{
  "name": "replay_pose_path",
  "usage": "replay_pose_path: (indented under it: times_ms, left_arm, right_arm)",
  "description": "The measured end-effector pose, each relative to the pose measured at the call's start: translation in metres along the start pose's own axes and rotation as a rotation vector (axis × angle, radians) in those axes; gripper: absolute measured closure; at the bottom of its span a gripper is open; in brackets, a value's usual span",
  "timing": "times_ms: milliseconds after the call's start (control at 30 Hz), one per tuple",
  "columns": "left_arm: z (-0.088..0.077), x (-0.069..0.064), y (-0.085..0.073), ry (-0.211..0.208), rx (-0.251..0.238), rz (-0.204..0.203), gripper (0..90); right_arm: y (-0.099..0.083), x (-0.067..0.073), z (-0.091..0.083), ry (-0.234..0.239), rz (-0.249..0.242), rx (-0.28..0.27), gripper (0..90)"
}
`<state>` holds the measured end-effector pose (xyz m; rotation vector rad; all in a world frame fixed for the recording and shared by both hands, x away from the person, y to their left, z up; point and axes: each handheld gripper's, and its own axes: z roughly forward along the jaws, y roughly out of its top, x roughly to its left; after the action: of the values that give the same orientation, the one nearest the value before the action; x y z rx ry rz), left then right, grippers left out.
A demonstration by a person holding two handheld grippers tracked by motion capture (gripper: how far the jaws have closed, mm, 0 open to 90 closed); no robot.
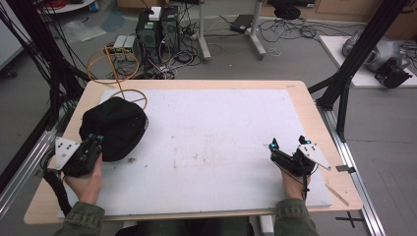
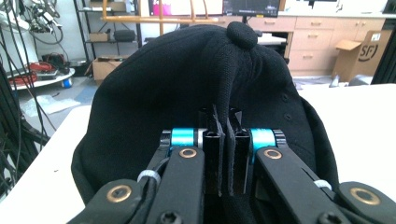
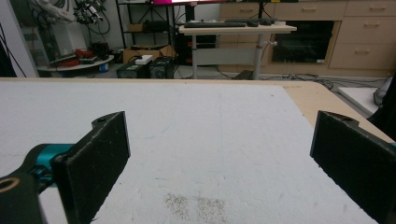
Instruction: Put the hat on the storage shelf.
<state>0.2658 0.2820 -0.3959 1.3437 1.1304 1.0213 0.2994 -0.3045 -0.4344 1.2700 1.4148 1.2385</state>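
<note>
Left tool (image 2: 223, 154) was clamped on a fold of the black cap (image 1: 114, 127) at the desk's (image 1: 206, 147) left side (near edge hidden behind the jaws). Right tool (image 1: 287, 147) sat with jaws apart, nothing between them.

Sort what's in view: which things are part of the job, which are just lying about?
In the job:
- black cap, a fold of its fabric pinched by the left gripper
- right gripper, jaws open, resting on the white mat

Lying about:
- wooden hoop stand behind the cap
- computer towers and cables on the floor
</note>
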Motion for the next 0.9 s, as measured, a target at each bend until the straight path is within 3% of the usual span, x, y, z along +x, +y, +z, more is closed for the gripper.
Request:
replay_pose_path:
  times_ms: [400, 900]
  left_arm:
    - [-0.009, -0.001, 0.006, 0.005, -0.097, 0.013, 87.4]
    - [-0.013, 0.001, 0.024, 0.014, -0.152, 0.02, 87.4]
  right_arm:
    - [0.0, 0.001, 0.0, 0.007, -0.002, 0.004, 3.8]
    - [0.0, 0.002, 0.002, 0.01, -0.013, 0.002, 3.9]
